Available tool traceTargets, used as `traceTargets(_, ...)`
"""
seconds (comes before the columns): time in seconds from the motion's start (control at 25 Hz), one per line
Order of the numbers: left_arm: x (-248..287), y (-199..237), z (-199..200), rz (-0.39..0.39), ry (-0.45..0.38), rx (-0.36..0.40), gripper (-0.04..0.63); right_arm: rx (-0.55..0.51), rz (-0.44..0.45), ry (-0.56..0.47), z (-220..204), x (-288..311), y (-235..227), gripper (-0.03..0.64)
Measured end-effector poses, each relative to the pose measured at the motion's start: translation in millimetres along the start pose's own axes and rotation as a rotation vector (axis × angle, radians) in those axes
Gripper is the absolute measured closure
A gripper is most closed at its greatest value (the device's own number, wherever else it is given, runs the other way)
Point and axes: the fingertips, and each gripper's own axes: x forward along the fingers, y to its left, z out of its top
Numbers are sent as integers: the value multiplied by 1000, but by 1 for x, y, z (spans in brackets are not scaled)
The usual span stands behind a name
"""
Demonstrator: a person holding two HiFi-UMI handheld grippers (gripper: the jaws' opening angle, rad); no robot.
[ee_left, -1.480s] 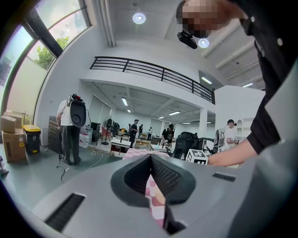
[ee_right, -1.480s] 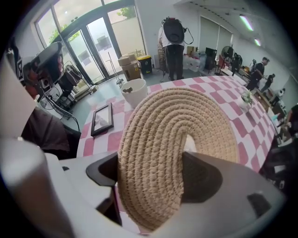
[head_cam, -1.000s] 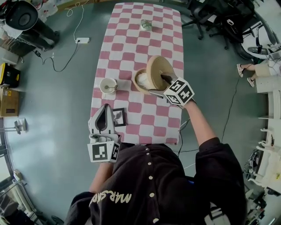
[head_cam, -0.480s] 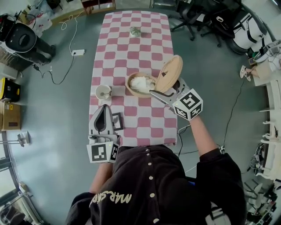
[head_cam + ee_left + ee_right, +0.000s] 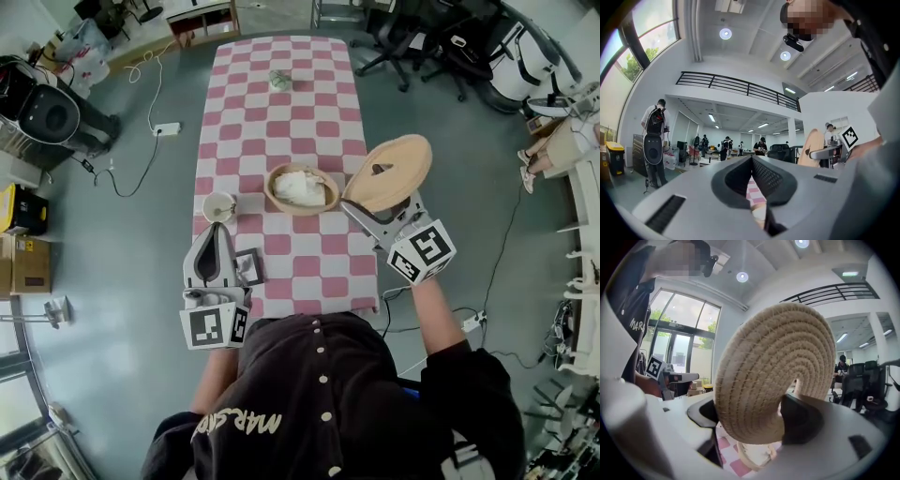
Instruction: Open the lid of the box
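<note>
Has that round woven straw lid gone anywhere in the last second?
Yes. The round woven straw lid, clamped in the right tool, has swung off the round woven basket and out past the right edge of the red-and-white checked table.

The grey two-jaw left gripper [image 5: 218,239] is held level close to the torso, elbow bent, jaws together and empty. The matching right gripper [image 5: 380,204], on an outstretched dark-sleeved arm [image 5: 450,347], is raised level — its jaws clamp the round woven straw lid [image 5: 387,173] on edge.

Right tongs [image 5: 382,204] hold the woven lid [image 5: 389,172] up beside the open box [image 5: 270,185] on the table [image 5: 281,94].
</note>
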Motion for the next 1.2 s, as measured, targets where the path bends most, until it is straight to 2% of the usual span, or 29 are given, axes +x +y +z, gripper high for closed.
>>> traceTargets(0.12, 0, 1, 9, 2, -19, 32, 588, -22, -57, -30, 9, -15, -6, 240)
traceTargets(0.28, 3, -1, 18, -15, -35, 18, 588, -21, -125, -65, 20, -36, -14, 239)
traceTargets(0.52, 2, 5, 26, -1, -49, 52, 588, -19, -220, -106, 28, -65, -20, 241)
traceTargets(1.2, -20, 30, 28, 73, -53, 76, 588, -14, -345, -151, 25, -111, -26, 240)
